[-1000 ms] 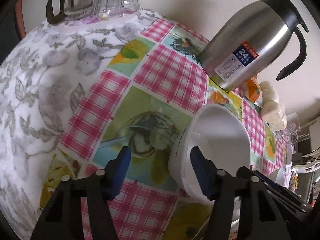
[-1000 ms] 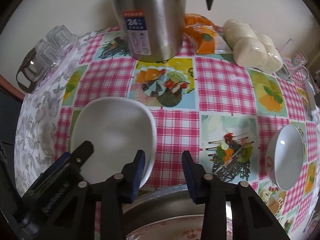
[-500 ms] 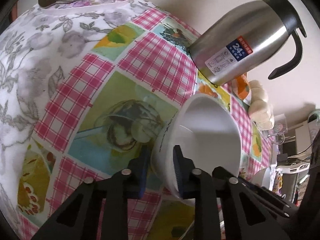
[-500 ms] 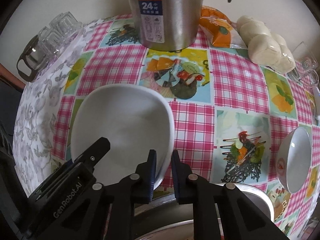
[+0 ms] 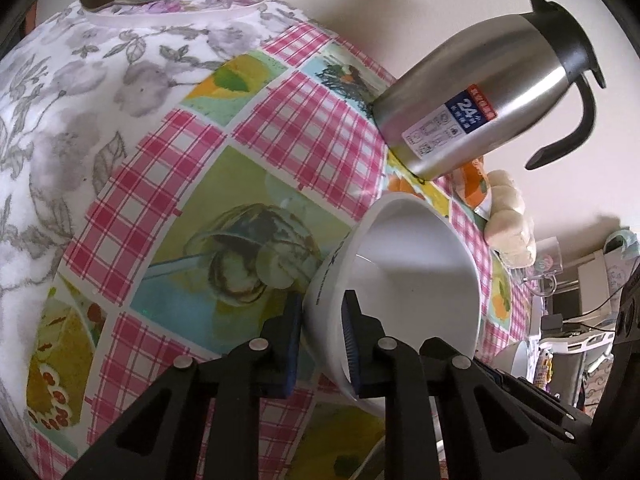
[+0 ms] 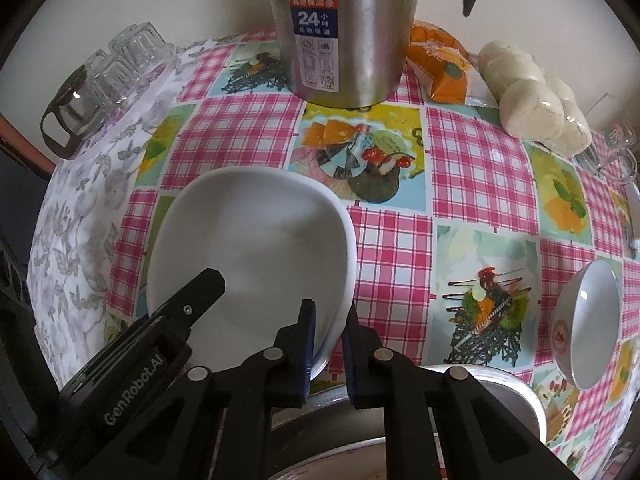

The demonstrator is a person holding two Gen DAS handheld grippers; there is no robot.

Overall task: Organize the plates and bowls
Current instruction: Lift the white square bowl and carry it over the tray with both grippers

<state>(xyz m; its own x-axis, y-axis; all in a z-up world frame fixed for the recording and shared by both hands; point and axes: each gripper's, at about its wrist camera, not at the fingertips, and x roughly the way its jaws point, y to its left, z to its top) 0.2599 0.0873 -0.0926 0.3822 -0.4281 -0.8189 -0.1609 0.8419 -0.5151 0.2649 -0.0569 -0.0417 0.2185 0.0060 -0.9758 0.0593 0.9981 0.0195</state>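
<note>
Pinching opposite edges of the big white bowl [image 6: 248,248], the left gripper [image 5: 320,344] and right gripper [image 6: 329,344] each clamp only a thin strip of smooth rim, so the bowl, tilted over the checked tablecloth [image 6: 472,168], may slip or twist if one hand pulls unevenly. Farther off, a careless swing risks knocking the steel thermos [image 6: 340,32], the small bowl [image 6: 592,320] or the glasses [image 6: 116,64].

Right gripper [image 6: 329,344] fingers clamp white bowl [image 6: 256,248] rim.
</note>
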